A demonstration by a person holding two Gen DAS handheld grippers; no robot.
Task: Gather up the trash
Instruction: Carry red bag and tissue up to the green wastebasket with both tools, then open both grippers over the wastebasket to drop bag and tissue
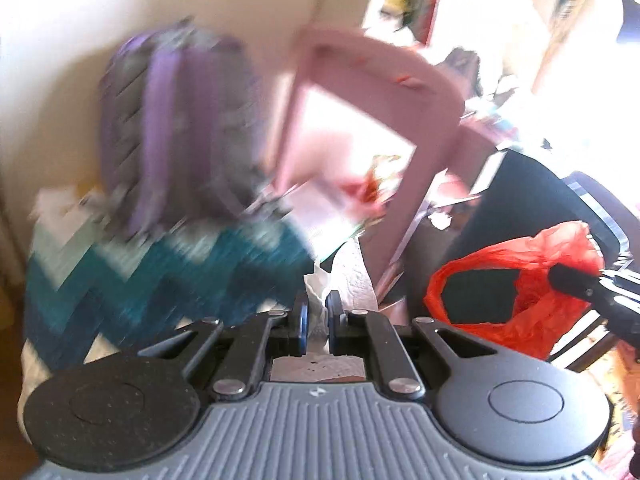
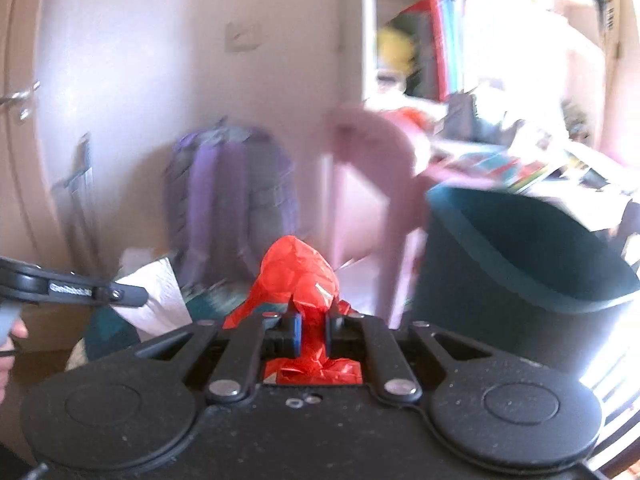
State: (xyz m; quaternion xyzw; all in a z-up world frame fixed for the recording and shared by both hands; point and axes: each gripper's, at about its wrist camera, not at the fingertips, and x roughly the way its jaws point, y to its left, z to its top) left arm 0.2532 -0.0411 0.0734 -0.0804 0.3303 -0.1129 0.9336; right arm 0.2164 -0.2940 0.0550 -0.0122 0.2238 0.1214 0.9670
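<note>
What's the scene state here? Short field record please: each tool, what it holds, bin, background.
left tool: shut on crumpled white paper towel
right tool: shut on thin red plastic bag
bag mouth: open, seen from left wrist view
bin: dark round plastic wastebasket, upright, right of the bag
background: purple backpack against wall, pink chair; blurred

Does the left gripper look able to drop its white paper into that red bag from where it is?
Probably yes. The left gripper is shut on the paper towel, and the red plastic bag, held up by the right gripper, gapes open beside it with nothing between.
</note>
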